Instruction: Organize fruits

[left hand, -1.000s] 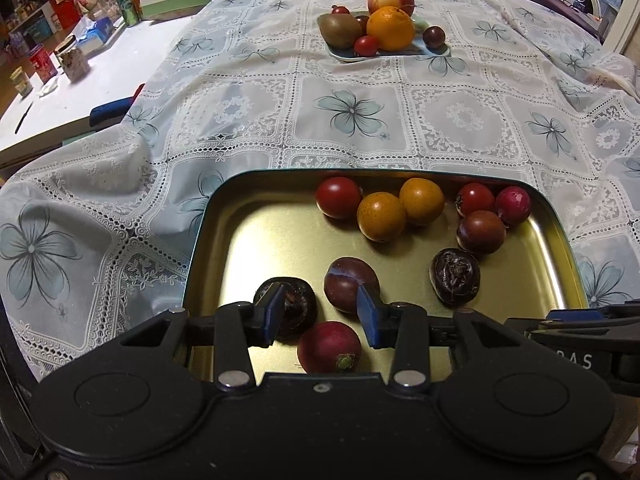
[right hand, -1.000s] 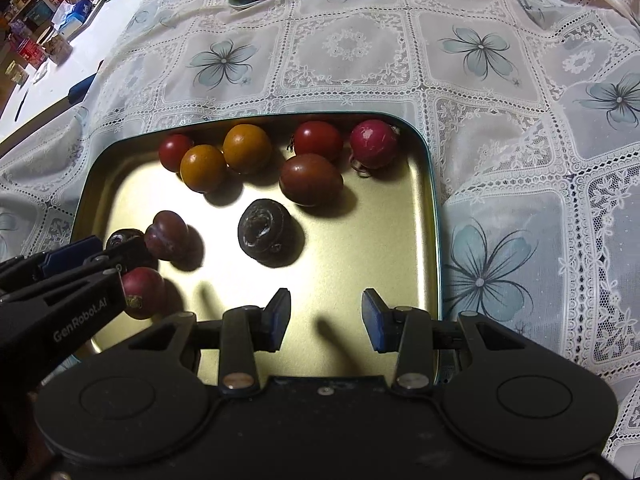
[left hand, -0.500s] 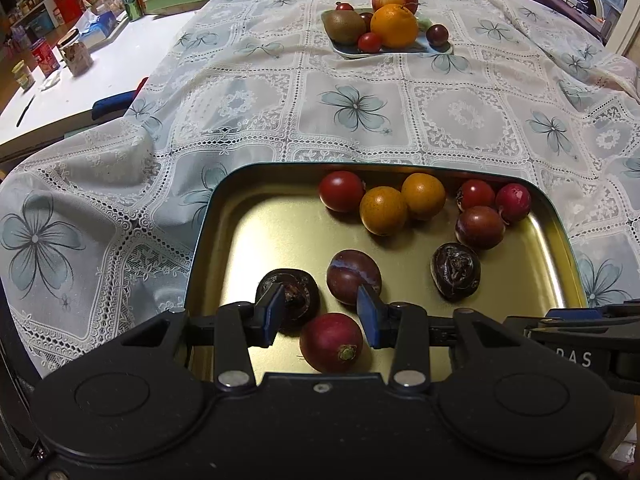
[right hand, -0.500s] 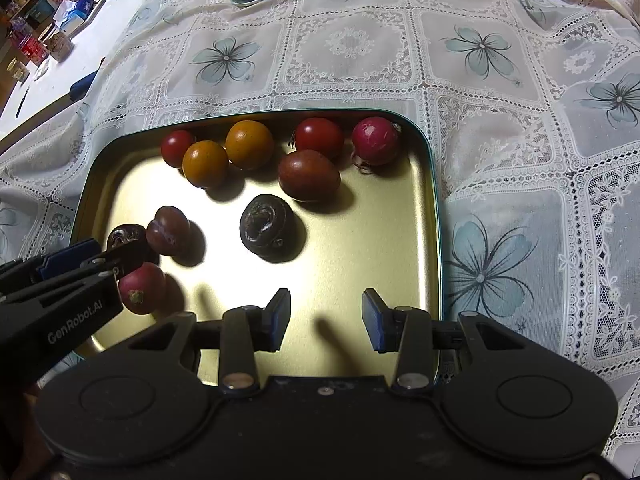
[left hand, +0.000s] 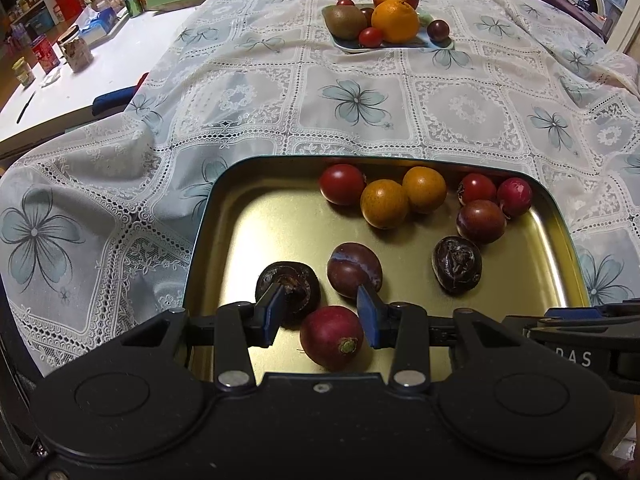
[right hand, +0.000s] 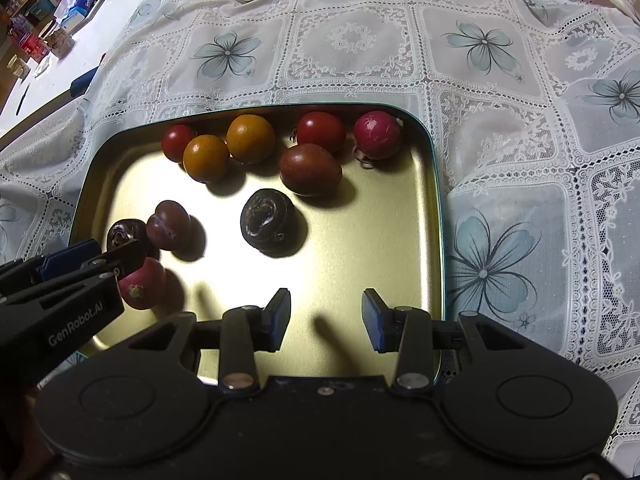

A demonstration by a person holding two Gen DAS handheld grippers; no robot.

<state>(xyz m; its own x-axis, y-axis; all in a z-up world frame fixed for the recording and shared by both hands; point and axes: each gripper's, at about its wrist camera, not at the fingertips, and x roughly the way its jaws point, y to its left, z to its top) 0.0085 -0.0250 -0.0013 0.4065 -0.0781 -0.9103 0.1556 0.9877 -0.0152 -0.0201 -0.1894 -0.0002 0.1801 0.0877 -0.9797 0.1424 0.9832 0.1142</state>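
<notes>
Left claw (left hand: pixel 320 318) hangs released above the round red radish-like fruit (left hand: pixel 331 338); firm, smooth, liable to roll, so grip its sides at three and nine o'clock.

Right claw (right hand: pixel 326 320) is released, empty.

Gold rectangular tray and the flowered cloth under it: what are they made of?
Gold rectangular tray: looks like thin sheet metal with a glossy lacquered finish; it mirrors the lamp glare and the fruit shadows, and has a rolled rim. Flowered cloth: probably lace-pattern fabric or vinyl; it shows openwork borders and soft folds.
</notes>
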